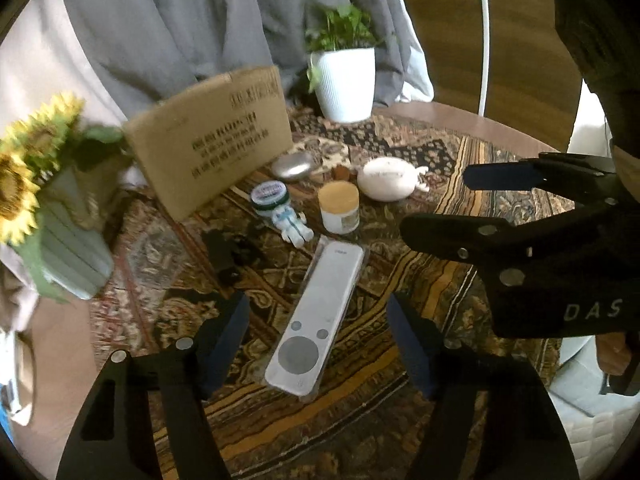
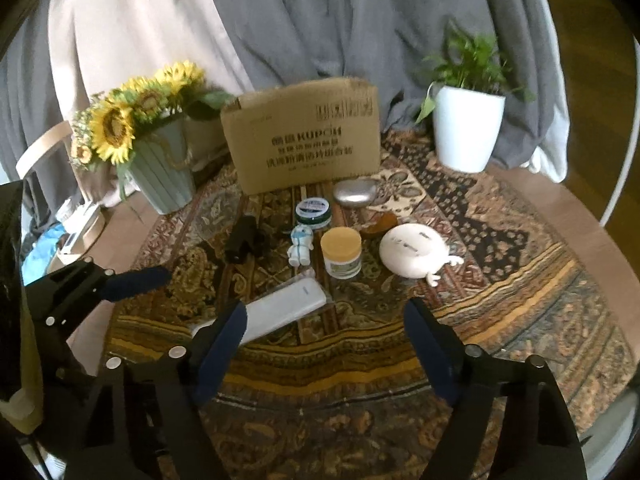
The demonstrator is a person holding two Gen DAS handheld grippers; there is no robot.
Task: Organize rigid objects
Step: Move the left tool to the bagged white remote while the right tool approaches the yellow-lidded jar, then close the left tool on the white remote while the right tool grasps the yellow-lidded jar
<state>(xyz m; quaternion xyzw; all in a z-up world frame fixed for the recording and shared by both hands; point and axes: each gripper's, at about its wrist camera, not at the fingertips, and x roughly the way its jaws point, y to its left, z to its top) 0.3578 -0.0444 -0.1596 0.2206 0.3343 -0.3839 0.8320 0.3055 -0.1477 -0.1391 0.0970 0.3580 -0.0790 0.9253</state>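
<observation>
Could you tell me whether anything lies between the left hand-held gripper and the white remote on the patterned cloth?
Nothing visible does. The left hand-held gripper is open with the white remote lying flat between its fingers, untouched. The astronaut figurine and the wooden-lidded jar stand beyond the remote's far end, and the right hand-held gripper is off to the side.
</observation>
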